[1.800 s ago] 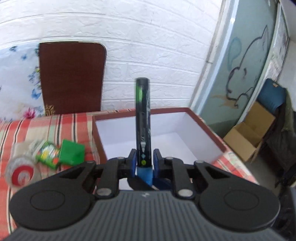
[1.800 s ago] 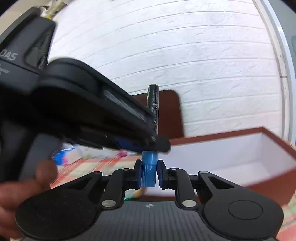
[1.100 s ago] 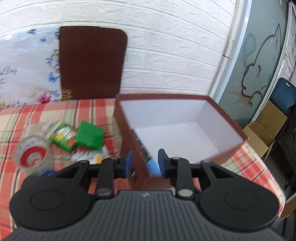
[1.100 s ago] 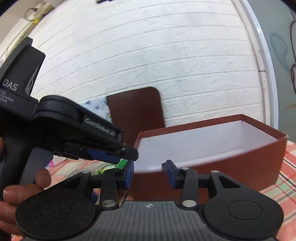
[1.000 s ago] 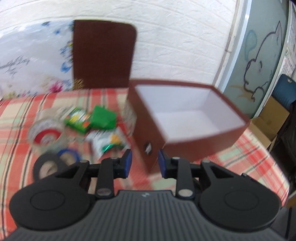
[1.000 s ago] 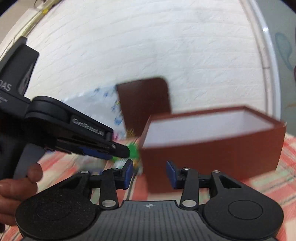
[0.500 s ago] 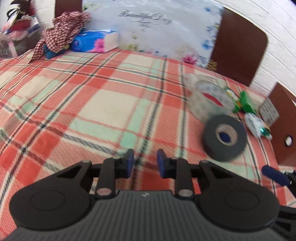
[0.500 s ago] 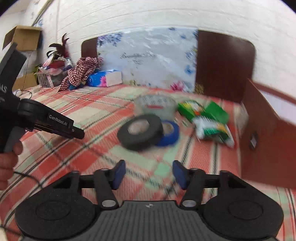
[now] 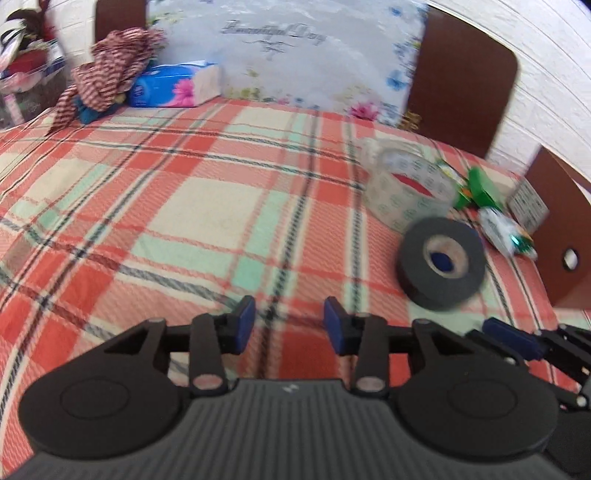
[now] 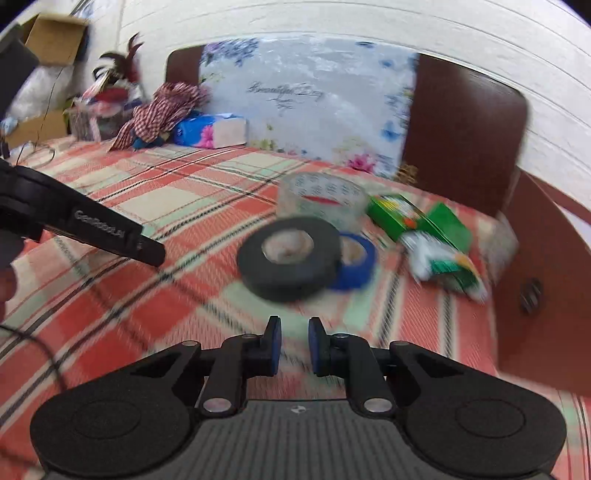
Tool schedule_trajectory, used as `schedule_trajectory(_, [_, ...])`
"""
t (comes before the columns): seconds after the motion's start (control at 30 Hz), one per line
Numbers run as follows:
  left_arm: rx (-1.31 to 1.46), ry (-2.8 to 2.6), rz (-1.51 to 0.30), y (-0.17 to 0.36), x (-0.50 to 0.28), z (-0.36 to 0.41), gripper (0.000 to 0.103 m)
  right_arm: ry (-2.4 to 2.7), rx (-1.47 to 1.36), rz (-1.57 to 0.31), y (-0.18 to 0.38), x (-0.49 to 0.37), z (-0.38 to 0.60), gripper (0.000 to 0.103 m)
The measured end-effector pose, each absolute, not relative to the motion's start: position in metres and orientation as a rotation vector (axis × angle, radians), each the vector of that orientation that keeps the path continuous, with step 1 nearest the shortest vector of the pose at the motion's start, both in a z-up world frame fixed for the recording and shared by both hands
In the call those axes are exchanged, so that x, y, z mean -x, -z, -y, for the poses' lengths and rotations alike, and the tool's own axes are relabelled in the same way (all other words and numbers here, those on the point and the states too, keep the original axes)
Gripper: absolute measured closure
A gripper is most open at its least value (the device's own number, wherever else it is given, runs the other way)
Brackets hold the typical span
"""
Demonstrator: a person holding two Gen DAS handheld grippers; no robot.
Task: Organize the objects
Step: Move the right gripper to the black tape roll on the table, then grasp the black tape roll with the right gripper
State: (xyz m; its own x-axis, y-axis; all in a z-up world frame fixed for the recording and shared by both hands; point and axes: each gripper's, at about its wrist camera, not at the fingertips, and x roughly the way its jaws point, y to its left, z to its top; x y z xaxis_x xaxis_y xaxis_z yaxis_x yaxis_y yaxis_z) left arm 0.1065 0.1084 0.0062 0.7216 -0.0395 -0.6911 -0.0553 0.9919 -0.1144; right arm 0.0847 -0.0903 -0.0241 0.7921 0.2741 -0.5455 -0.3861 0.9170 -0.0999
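On the plaid tablecloth lies a black tape roll (image 10: 290,258), leaning over a blue tape roll (image 10: 356,262). Behind them stands a clear tape roll (image 10: 321,201), then green boxes (image 10: 397,212) and a white-green packet (image 10: 443,266). The brown box (image 10: 535,280) fills the right edge. My right gripper (image 10: 294,328) hovers just in front of the black roll, its jaws closing to a narrow gap with nothing between them. My left gripper (image 9: 288,314) is over bare cloth left of the black tape roll (image 9: 441,266), its jaws opening and empty.
A blue tissue pack (image 9: 173,86) and a checked cloth (image 9: 110,62) lie at the far left of the table. A flowered cushion (image 9: 314,48) and brown chair backs (image 9: 461,74) stand behind it. Cardboard boxes (image 10: 55,33) sit at the far left.
The marker that both grippers held over the brown box is gone from them. Both grippers swung left from the box to the tape rolls. Left jaws widened; right jaws narrowed.
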Motion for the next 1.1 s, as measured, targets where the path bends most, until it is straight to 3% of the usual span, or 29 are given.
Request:
schedule_trajectory(0.1, [0.069,0.046,-0.765,-0.007,-0.1,-0.082,0.052,-0.317,0.134,-0.573,0.025,-0.065,0.12,0.084])
schedule_trajectory(0.33, [0.237,0.074,-0.792,-0.031,-0.153,-0.089,0.052,-0.357,0.129,-0.577,0.024,-0.078,0.116,0.034])
schedule_trajectory(0.5, [0.218,0.203,-0.847,-0.036,-0.178,-0.069,0.054,-0.372,0.31,-0.489,0.026,-0.117,0.065,0.028])
schedule_trajectory(0.53, [0.187,0.202,-0.854,-0.034,-0.18,-0.063,0.058,-0.375,0.335,-0.498,0.028,-0.126,0.057,0.027])
schedule_trajectory(0.57, [0.158,0.195,-0.872,-0.03,-0.183,-0.059,0.072,-0.39,0.346,-0.506,0.029,-0.133,0.052,0.024])
schedule_trajectory(0.6, [0.159,0.198,-0.892,-0.024,-0.187,-0.057,0.075,-0.389,0.358,-0.494,0.028,-0.134,0.048,0.024])
schedule_trajectory(0.63, [0.19,0.199,-0.896,-0.019,-0.188,-0.06,0.074,-0.414,0.377,-0.486,0.028,-0.132,0.045,0.031])
schedule_trajectory(0.7, [0.198,0.182,-0.892,-0.018,-0.183,-0.057,0.075,-0.408,0.412,-0.468,0.03,-0.122,0.044,0.034])
schedule_trajectory(1.1, [-0.028,0.507,-0.879,-0.009,-0.088,0.085,0.071,-0.222,0.066,-0.594,0.022,-0.004,0.194,0.039])
